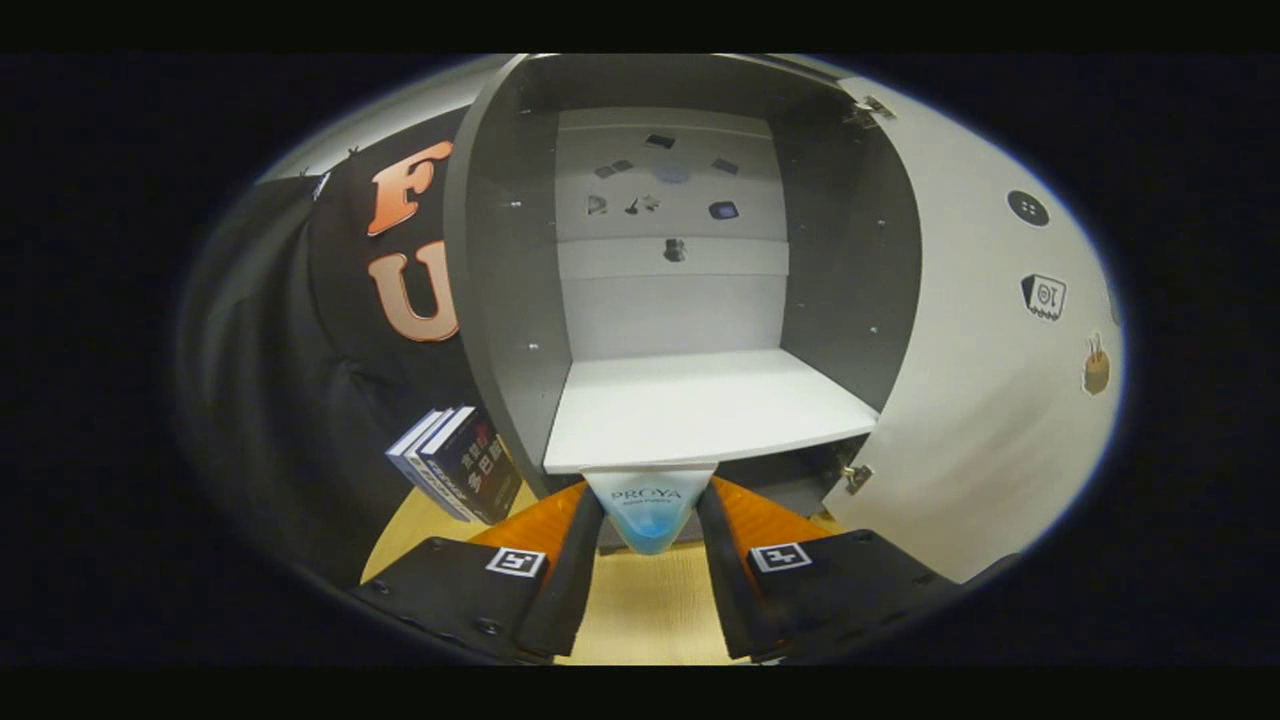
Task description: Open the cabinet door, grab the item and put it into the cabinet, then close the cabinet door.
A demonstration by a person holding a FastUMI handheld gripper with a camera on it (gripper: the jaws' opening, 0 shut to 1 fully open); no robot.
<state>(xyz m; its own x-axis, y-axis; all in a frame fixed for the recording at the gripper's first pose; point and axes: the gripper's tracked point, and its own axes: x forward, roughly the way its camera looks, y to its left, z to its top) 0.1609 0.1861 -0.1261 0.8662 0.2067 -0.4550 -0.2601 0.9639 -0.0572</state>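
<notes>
The gripper [650,520] has its fingers closed part-way onto a small pale tube [648,510] with a blue lower half, and both fingers press its sides, so the item is held between them, just short of the front edge of the cabinet's white shelf [700,410]. The cabinet [500,300] stands open, its door [980,380] swung out to the right, hinges showing at the top and bottom of that side.

The main risk I see is height: the tube's top looks roughly level with the shelf's front edge, so pushing straight in could knock it against that lip and twist it out of the grip. The grip is on a tapering body, which may slip if it is jolted. Letting go too near the edge could let the tube roll or tip back onto the table [640,610]. A stack of books [455,465] leans by the cabinet's left wall, near enough to be clipped by a wide sideways swing.
</notes>
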